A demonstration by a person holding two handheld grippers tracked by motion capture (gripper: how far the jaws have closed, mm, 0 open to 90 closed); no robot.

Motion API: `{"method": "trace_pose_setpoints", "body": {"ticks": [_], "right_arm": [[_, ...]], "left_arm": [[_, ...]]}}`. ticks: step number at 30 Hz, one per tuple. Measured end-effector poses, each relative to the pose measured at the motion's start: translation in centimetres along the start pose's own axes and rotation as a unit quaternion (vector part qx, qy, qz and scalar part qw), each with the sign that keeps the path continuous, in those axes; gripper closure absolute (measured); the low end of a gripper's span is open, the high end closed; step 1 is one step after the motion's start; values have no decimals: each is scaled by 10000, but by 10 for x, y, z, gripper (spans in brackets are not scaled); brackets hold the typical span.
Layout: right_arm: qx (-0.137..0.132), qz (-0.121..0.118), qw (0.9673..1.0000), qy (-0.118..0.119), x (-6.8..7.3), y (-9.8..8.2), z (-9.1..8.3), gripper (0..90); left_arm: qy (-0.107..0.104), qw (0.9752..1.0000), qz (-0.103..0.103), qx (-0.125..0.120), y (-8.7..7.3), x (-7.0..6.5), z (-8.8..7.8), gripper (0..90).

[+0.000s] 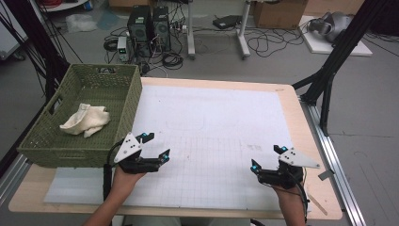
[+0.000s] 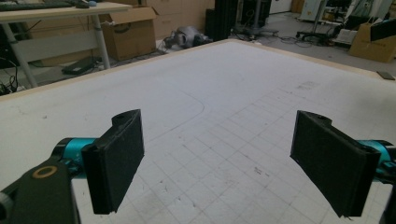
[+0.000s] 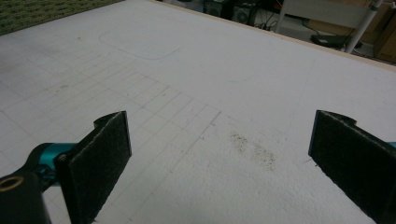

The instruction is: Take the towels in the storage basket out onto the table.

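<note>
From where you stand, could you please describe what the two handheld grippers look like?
Both the left gripper and the right gripper are black, with teal parts near the jaws and flat, black, rough-faced pads. Each carries a grey three-cornered plate on top. A black cable trails from the left one.

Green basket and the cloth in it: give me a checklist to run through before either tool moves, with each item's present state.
1. Left tool jaws open, nothing between them: ok.
2. Right tool jaws open, nothing between them: ok.
3. Cream cloth lies wholly inside the green basket, bunched toward its left side: ok.
4. Basket sits on the table's left part, its left edge overhanging: cannot tell if stable.
5. White mat between the tools bare: ok.
6. Left tool close beside the basket's near right corner, apart from it: ok.
</note>
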State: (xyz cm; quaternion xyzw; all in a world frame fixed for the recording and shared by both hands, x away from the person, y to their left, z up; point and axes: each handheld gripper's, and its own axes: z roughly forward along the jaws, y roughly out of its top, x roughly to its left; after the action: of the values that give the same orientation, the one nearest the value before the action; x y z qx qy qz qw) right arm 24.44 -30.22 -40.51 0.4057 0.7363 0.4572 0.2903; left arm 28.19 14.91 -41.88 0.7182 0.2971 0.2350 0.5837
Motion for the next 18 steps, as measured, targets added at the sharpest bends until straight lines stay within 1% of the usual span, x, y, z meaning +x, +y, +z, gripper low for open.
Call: {"method": "trace_pose_setpoints", "body": {"ticks": [3,6,7,14,18], "right_arm": [[54,-23,10000,-6,1,0,1,50],[27,-38,10000,-26,0,0,1,50],[26,9,10000,-19,1,0,1,50],[1,23,10000,23,-1,0,3,50],[23,30,9999,114,-3,-1,3,50]], "left_arm": [[3,10000,8,8,0,0,0,176],[8,10000,-14,6,0,0,1,176],[7,10000,-21,9,0,0,0,176],[15,10000,-14,60,0,0,2,176],[-3,10000,14,79,0,-1,2,176]]}}
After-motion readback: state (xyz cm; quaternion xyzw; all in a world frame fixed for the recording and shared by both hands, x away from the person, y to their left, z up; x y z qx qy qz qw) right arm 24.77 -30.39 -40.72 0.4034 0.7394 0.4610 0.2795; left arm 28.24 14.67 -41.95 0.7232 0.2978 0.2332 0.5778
